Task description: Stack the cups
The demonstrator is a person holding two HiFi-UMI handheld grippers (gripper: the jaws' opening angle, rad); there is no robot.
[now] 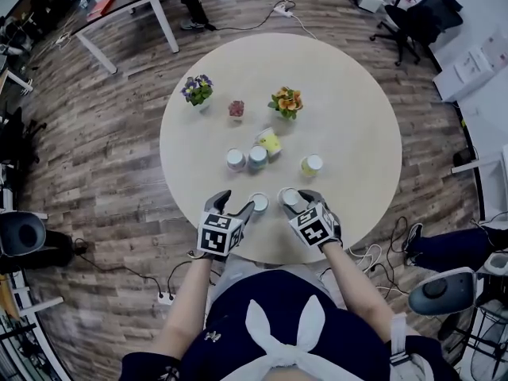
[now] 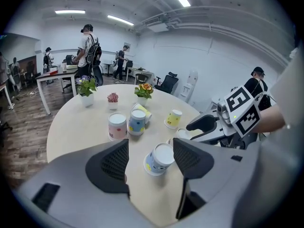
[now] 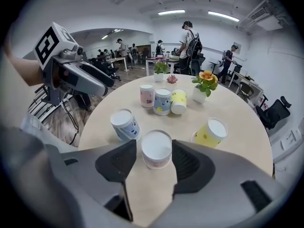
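Several paper cups stand upside down on the round table. A blue-patterned cup sits between the jaws of my left gripper, which stands open with the pads clear of it. A pink-patterned cup stands on the table between the jaws of my right gripper, close to both pads but with a slim gap at the left one. In the head view the two grippers sit side by side at the near edge. Farther in stand a pink cup, a blue cup and a yellow cup; another yellow cup lies on its side.
Three small potted plants stand at the back of the table: purple flowers, a small pink plant and orange flowers. People stand by desks in the room behind. Office chairs and cables ring the table.
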